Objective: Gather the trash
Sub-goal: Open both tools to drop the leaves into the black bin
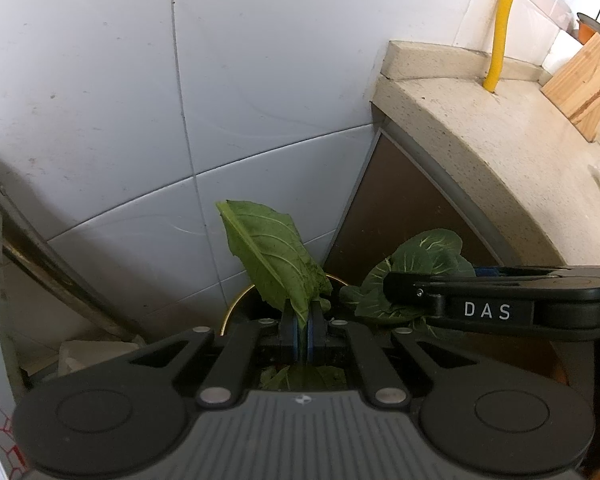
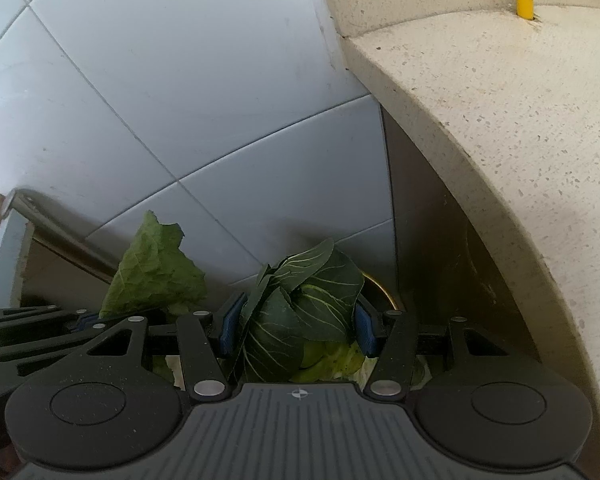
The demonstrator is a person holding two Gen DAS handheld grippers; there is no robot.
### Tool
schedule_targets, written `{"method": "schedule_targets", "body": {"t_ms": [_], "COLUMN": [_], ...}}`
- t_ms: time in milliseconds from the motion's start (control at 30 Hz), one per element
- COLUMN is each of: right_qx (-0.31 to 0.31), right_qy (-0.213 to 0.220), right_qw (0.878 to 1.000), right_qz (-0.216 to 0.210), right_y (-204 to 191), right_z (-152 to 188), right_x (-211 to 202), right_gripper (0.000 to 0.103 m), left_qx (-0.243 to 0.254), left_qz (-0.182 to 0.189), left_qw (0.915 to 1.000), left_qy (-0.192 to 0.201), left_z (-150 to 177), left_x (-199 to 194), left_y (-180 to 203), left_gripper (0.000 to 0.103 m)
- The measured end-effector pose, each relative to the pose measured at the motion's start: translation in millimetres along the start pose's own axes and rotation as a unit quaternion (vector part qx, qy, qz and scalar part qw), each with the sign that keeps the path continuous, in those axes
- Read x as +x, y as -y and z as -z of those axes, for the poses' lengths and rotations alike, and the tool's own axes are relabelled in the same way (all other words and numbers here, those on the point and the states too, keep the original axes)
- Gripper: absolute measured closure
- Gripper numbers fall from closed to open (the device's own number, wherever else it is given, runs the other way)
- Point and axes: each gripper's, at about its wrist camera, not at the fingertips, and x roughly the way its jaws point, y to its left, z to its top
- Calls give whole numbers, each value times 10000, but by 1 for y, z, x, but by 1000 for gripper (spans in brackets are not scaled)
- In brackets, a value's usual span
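The tiled wall rises behind everything. To its right juts the speckled stone counter, a yellow pipe entering its top. At the wall's foot, beside the counter's cabinet, sits a gold-rimmed bin (mostly hidden). Over it, the right gripper clasps a bunch of dark leaves between half-spread pads, and the left gripper is clamped tight on a lighter leaf.
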Motion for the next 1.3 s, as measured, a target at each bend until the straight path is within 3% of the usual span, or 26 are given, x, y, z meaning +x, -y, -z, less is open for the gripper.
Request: {"method": "schedule_targets", "body": {"t_ms": [900, 1100, 1300], "right_qx": [59, 56, 74], "right_qy": [-107, -36, -30], "right_qw": [9997, 9997, 9997], "right_qz": [214, 215, 217], "right_y": [-1, -3, -1], "right_z": [-2, -6, -8], "right_x": [26, 27, 27], "right_gripper": [41, 40, 40], "left_qx": [-66, -42, -44], "left_qz": [-92, -117, -162], "left_qw": [9999, 9999, 9998], "left_qy": [-114, -81, -66], "left_z": [-6, -9, -13], "left_x": [10, 11, 12], "left_y": [2, 2, 1], "left_gripper": [100, 93, 76]}}
